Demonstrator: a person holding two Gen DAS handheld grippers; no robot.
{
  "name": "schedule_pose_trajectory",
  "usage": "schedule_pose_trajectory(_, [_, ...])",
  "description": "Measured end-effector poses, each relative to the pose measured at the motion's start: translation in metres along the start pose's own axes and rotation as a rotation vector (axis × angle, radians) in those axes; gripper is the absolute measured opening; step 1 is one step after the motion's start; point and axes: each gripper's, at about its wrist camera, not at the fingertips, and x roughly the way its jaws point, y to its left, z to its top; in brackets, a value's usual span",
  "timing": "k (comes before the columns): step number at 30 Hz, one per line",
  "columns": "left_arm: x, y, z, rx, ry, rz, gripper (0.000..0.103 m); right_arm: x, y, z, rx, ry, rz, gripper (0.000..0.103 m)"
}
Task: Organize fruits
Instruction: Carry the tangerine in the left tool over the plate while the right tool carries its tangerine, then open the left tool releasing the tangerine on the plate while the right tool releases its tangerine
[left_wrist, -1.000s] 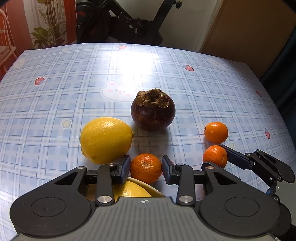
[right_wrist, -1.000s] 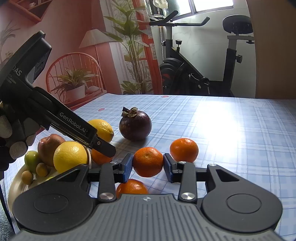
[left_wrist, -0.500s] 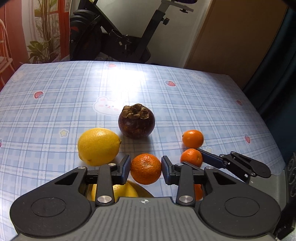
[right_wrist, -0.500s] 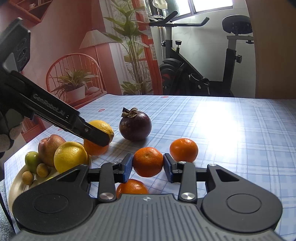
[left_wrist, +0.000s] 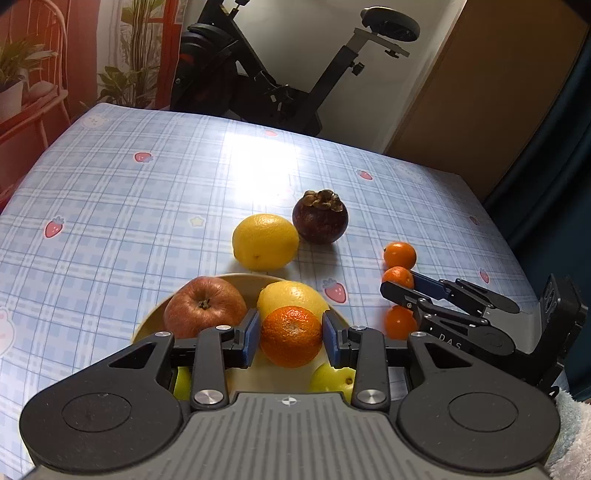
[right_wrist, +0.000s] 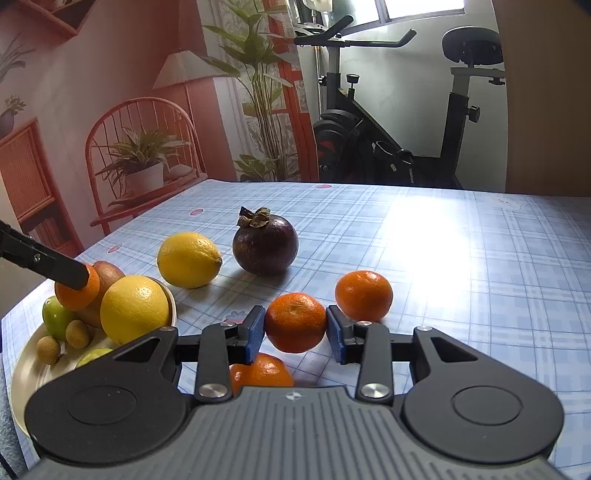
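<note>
My left gripper is shut on a mandarin and holds it over the cream plate, which holds an apple, a lemon and small green fruits. The same mandarin shows above the plate in the right wrist view. My right gripper is shut on another mandarin just above the table. Two more mandarins lie beside it. A loose lemon and a mangosteen sit farther back.
The table has a blue plaid cloth with strawberry prints. An exercise bike stands beyond the far edge. A red chair with potted plants stands at the left. The right gripper's body shows in the left wrist view.
My left gripper lifted its mandarin and carried it back from the table to above the plate. My right gripper stayed in place, shut on its mandarin.
</note>
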Motion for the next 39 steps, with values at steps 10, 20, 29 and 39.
schedule_pose_trajectory(10, [-0.005,0.018,-0.015,-0.023,-0.005,-0.001,0.038,-0.033,0.064,0.012,-0.094,-0.029,0.097,0.038])
schedule_pose_trajectory(20, [0.0,0.033,-0.024,-0.066,0.008,-0.026,0.038,-0.014,0.128,0.0,-0.293,0.053,0.155,0.038])
schedule_pose_trajectory(29, [0.001,0.035,-0.023,-0.09,0.007,-0.064,0.038,0.002,0.146,-0.006,-0.396,0.074,0.121,0.039])
schedule_pose_trajectory(39, [0.006,0.036,-0.023,-0.106,0.022,-0.066,0.038,0.004,0.14,-0.014,-0.4,0.085,0.109,0.04])
